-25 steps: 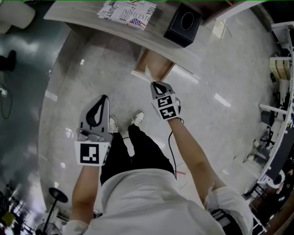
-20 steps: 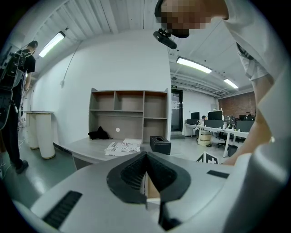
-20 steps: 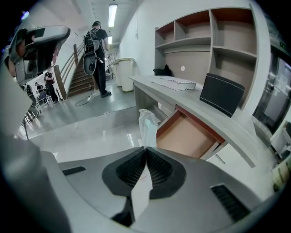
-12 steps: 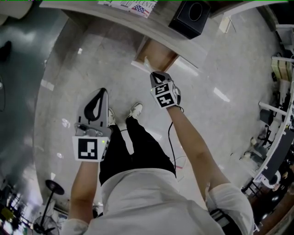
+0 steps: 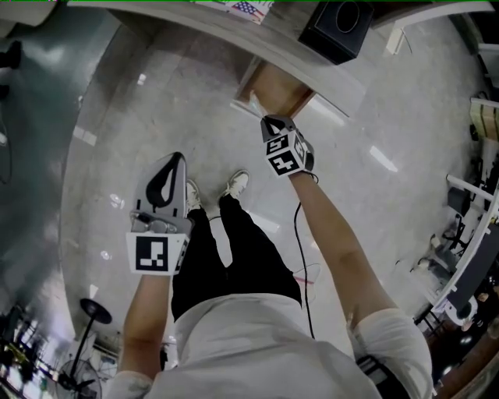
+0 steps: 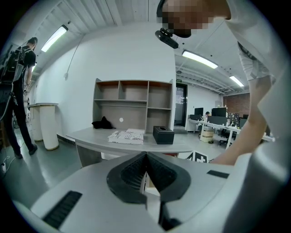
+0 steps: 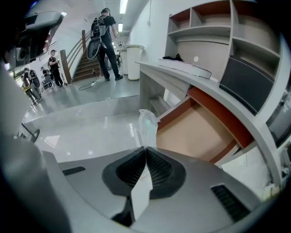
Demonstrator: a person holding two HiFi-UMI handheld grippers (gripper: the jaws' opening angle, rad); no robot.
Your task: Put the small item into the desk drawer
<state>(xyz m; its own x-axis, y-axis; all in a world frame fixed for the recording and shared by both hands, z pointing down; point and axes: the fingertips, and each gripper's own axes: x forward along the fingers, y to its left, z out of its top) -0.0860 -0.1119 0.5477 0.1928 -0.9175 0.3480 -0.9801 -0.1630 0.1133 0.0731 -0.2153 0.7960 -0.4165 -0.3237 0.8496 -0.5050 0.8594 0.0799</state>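
The item (image 7: 148, 124) is a small, clear, crinkled plastic packet. It sticks up out of the closed right tongs (image 7: 145, 149), pinched by its lower end, near the left front corner of the drawer (image 7: 195, 132). The drawer is pulled open, its flat brown bottom showing.

two tongs (image 5: 178, 157) (image 5: 266, 119), one drawer (image 5: 287, 82), one black box (image 5: 343, 23), one clear bag (image 5: 253, 102)

glossy grey floor (image 5: 148, 117), white walls (image 6: 122, 54)

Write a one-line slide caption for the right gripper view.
Right gripper shut on a small clear plastic packet, near the open desk drawer.
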